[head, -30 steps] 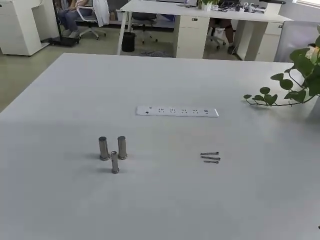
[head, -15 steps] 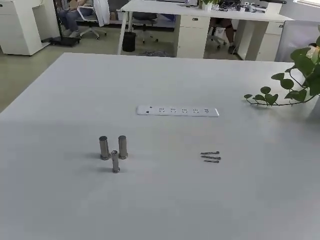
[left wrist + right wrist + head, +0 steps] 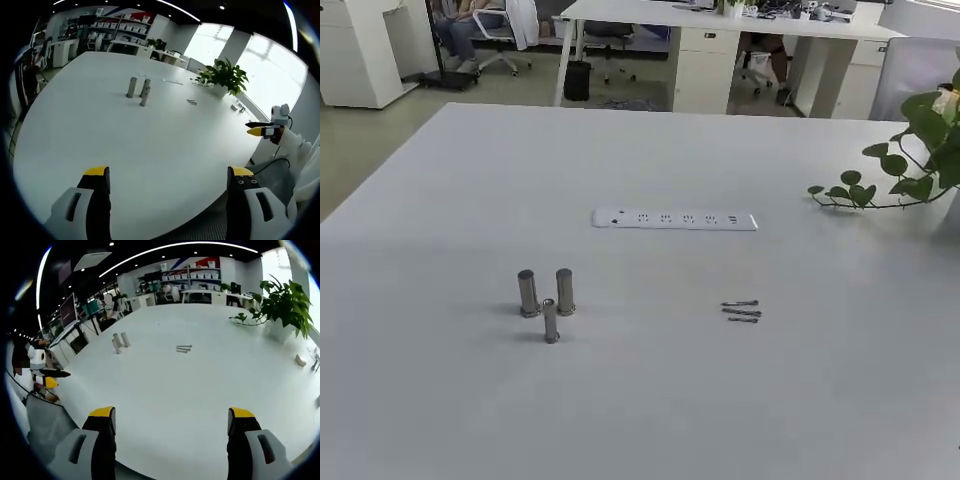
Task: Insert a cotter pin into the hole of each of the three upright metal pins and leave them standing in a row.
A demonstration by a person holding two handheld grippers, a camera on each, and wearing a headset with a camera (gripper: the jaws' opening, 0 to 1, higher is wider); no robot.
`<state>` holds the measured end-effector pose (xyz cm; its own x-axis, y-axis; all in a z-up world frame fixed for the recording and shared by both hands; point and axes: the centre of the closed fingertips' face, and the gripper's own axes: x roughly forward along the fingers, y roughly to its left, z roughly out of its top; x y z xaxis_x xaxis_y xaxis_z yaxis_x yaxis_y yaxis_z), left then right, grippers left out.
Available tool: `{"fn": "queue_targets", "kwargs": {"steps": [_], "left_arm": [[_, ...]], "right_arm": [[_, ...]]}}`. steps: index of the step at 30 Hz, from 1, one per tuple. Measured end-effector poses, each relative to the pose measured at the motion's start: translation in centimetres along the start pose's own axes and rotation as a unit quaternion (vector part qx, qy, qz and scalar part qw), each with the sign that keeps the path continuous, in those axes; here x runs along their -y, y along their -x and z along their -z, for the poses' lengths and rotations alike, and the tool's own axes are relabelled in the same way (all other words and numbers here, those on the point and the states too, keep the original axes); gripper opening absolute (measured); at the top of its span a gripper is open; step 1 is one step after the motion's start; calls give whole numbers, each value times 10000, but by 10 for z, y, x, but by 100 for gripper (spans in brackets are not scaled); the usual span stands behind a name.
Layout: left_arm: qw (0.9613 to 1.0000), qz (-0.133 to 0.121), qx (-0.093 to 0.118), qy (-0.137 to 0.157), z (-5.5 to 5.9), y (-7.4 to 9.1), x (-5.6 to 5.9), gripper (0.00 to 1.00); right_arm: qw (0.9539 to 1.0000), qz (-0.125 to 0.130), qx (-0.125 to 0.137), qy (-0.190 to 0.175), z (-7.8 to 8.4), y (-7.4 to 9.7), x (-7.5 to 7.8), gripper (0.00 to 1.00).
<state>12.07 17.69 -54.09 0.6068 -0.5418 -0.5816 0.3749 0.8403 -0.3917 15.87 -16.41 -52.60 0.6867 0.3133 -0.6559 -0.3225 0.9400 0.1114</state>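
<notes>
Head view: shows three metal pins (image 3: 546,300) upright, clustered on white table (image 3: 650,400), three cotter pins (image 3: 741,311) lying well apart rightward. Finds left gripper (image 3: 168,171) and right gripper (image 3: 172,413) gaping wide, empty.

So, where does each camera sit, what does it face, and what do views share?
Head view: on the headset, looking down across the table at metal pins and cotter pins.
Left gripper view: on the left gripper, open jaws below, facing the metal pins.
Right gripper view: on the right gripper, open jaws below, facing them too.
Shared: the metal pins.
</notes>
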Motion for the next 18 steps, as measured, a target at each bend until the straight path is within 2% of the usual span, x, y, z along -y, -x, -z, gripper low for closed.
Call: {"fn": "queue_targets", "kwargs": {"steps": [2, 4, 8, 12, 15, 18], "left_arm": [[9999, -46, 130, 43, -5, 1, -2, 94], [9993, -78, 345, 97, -13, 2, -3, 94], [9982, -103, 594, 47, -26, 4, -6, 91], [9975, -86, 695, -22, -38, 0, -10, 85], [9971, -107, 740, -139, -49, -6, -16, 90], [9960, -114, 832, -289, -65, -13, -20, 90]], "right_arm": [[10000, 6, 6, 5, -1, 0, 0, 91], [10000, 9, 13, 4, -1, 0, 1, 91], [10000, -20, 9, -10, 0, -1, 2, 90], [10000, -58, -44, -9, 3, -3, 0, 89], [10000, -65, -34, -54, 3, -4, 1, 89], [9999, -109, -56, -67, 4, -6, 1, 88]]}}
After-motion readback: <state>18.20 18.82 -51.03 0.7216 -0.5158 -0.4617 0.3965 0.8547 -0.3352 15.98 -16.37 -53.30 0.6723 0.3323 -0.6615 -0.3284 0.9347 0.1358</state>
